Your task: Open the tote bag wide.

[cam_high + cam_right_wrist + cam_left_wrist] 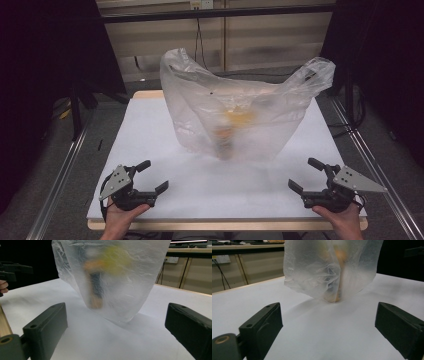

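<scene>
— Where is the plastic bag [240, 112]?

— We see it standing on the white bench [150, 130], ahead of both claws and between them, well apart from each. Something orange and yellow shows blurred through it.

— And our claws?

— Our left claw [152, 177] is spread, gripping nothing. Our right claw [306, 175] is spread too, also bare. Both hover near the bench's front edge.

Blurred contents inside plastic bag [200, 100]

A white-topped table [150, 130] stands on grey floor [40, 200] before a beige panelled wall [260, 45], dark at both sides.
</scene>
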`<state>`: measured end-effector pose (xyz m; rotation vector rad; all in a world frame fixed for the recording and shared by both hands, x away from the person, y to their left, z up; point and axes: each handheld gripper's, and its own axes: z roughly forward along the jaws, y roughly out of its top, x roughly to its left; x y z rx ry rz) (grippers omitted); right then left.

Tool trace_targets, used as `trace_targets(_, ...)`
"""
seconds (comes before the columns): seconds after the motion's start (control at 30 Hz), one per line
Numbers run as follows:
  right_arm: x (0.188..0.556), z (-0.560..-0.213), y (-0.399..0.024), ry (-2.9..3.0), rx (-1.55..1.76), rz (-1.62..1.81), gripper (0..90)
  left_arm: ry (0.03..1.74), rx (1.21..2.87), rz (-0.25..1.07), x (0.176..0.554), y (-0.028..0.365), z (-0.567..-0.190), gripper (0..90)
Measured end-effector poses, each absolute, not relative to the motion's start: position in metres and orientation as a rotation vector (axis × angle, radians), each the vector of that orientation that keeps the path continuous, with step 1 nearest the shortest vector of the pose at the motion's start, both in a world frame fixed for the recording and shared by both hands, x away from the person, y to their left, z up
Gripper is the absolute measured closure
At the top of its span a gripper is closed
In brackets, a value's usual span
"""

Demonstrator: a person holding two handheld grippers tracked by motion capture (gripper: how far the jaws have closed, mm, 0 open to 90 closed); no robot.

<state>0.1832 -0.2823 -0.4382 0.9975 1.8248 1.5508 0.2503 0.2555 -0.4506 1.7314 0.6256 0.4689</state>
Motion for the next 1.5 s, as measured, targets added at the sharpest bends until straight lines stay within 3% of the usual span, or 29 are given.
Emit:
trace_targets(0.07, 0.184, -0.438, -0.283, 1.828, 0.997, 1.546, 7.8, 0.610, 1.738, 0.453, 0.252, 0.256, -0.451, 11.9)
trace_targets(0.1, 0.184, -0.438, -0.284, 1.835, 0.996, 1.544, 12.8, 0.627, 1.714, 0.423, 0.251, 0.254, -0.452, 19.4)
trace_targets(0.17, 0.185, -0.438, -0.285, 1.849, 0.992, 1.557, 22.6, 0.606, 1.750, 0.427, 0.252, 0.257, -0.451, 23.7)
trace_targets(0.2, 0.185, -0.438, -0.285, 1.849, 0.992, 1.557, 22.6, 0.606, 1.750, 0.427, 0.252, 0.257, -0.451, 34.4)
trace_targets(0.23, 0.186, -0.438, -0.285, 1.871, 0.970, 1.571, 39.4, 0.597, 1.734, 0.407, 0.252, 0.258, -0.450, 40.9)
trace_targets(0.3, 0.186, -0.438, -0.285, 1.878, 0.965, 1.583, 43.0, 0.586, 1.745, 0.396, 0.252, 0.258, -0.450, 43.6)
trace_targets(0.37, 0.187, -0.436, -0.283, 1.900, 0.937, 1.596, 58.8, 0.563, 1.758, 0.383, 0.253, 0.259, -0.449, 59.1)
trace_targets(0.4, 0.187, -0.436, -0.283, 1.900, 0.937, 1.596, 58.8, 0.555, 1.765, 0.391, 0.253, 0.258, -0.448, 59.1)
trace_targets(0.43, 0.189, -0.436, -0.282, 1.910, 0.928, 1.607, 67.5, 0.540, 1.763, 0.377, 0.252, 0.257, -0.447, 68.6)
trace_targets(0.53, 0.192, -0.434, -0.282, 1.927, 0.913, 1.626, 75.2, 0.523, 1.769, 0.340, 0.254, 0.254, -0.445, 75.7)
trace_targets(0.87, 0.205, -0.427, -0.280, 1.954, 0.904, 1.654, 88.6, 0.514, 1.774, 0.324, 0.263, 0.243, -0.437, 90.0)
trace_targets(1.5, 0.224, -0.398, -0.265, 2.011, 0.863, 1.713, 90.0, 0.470, 1.792, 0.221, 0.276, 0.219, -0.411, 90.0)
